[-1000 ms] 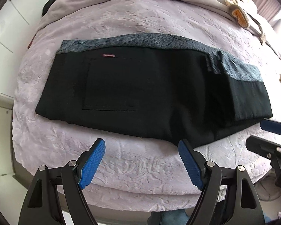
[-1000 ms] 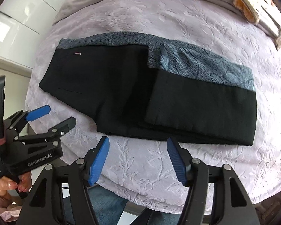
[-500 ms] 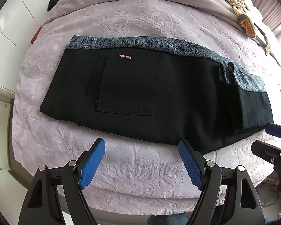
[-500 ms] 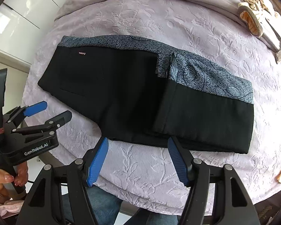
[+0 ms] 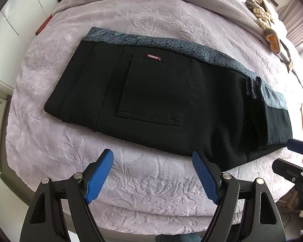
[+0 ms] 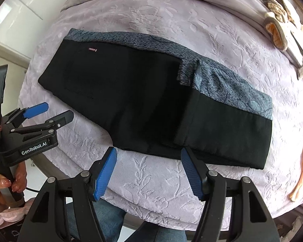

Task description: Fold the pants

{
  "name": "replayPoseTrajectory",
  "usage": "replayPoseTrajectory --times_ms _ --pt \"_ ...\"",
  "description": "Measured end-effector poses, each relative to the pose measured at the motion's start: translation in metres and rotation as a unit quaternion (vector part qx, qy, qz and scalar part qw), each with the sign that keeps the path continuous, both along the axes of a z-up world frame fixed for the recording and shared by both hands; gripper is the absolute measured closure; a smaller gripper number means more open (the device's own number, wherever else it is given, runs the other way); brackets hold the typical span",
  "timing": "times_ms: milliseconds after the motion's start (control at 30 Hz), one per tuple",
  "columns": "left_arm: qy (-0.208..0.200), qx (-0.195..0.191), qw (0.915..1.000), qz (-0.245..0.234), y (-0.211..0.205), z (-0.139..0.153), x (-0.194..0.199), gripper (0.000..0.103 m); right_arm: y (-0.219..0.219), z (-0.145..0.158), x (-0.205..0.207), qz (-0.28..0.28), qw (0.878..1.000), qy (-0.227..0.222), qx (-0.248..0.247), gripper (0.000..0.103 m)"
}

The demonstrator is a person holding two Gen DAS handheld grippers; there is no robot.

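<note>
Two layers of soft, limp pants [image 5: 161, 92] lie flat mid-frame on the bed [image 5: 151, 181], seemingly light but floppy. Left tongs [image 5: 152, 171] and right tongs [image 6: 148, 168] hang released, empty. Best hold, I judge: the near hem corners, pinching every layer.

Bare bedspread [image 5: 151, 173] before folded pants [image 5: 171, 100]

The black pants [image 6: 151, 109], folded with a grey patterned band along the far edge, lie flat on the lilac bedspread [image 6: 151, 181]. The right gripper [image 6: 148, 157] hangs at their near edge, its 2 blue pads apart with nothing between. The left gripper [image 6: 50, 113], held in a hand [image 6: 2, 183], sits at the left, jaws apart.
</note>
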State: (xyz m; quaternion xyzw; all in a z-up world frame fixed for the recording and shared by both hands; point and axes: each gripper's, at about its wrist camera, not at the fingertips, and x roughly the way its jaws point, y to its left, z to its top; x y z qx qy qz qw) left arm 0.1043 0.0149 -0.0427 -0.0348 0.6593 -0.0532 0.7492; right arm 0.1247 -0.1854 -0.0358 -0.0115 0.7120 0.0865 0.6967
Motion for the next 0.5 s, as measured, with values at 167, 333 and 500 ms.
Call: replayPoseTrajectory --times_ms 167,333,500 --pt "0.008 0.009 0.9999 0.002 0.006 -0.004 0.000 0.022 0.007 0.000 0.003 0.011 1.000 0.000 -0.003 0.033" --pt "0.010 0.007 0.9998 0.012 0.011 -0.007 0.000 0.022 0.010 -0.001 0.004 0.015 1.000 0.002 -0.004 0.033" --pt "-0.001 -0.006 0.9999 0.014 0.012 -0.003 -0.001 0.000 0.010 -0.003 0.004 0.016 1.000 0.006 -0.003 0.033"
